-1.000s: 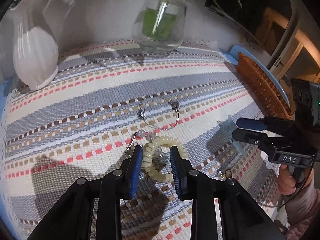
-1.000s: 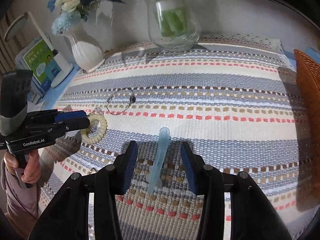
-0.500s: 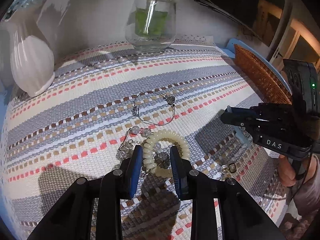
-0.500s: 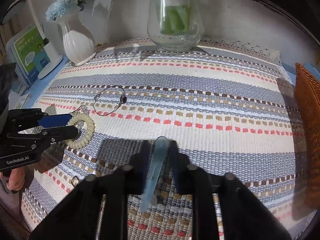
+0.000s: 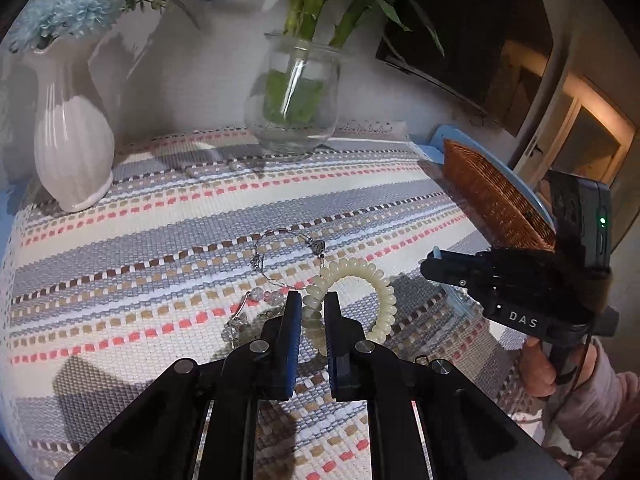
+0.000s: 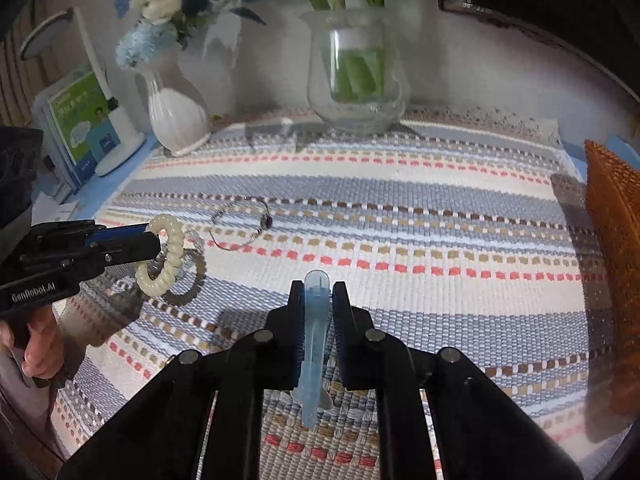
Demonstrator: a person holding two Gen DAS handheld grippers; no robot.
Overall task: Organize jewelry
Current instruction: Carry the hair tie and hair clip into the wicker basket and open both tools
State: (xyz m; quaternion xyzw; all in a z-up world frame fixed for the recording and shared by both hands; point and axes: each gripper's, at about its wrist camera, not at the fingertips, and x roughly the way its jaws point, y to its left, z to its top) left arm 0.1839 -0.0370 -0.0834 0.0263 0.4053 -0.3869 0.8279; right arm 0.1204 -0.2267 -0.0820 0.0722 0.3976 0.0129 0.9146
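Beside the wicker basket (image 5: 496, 204), the left gripper (image 5: 313, 312) is closing on the cream bead bracelet (image 5: 352, 276) while the right gripper (image 6: 318, 300) is clenching a blue hair clip (image 6: 316, 344); lifting slowly should be keeping neighbouring chains untangled.

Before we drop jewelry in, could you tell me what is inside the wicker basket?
Nothing shows inside the wicker basket: only its woven wall and rim are visible in both views, and its interior is hidden or out of frame.

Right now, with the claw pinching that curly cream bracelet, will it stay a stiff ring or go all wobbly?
Probably wobbly. The curly cream bracelet is a springy coil, so it should stretch and sag from the left claw, whose jaws are closing on one side of it. It hangs clear of the striped mat, so it seems light.
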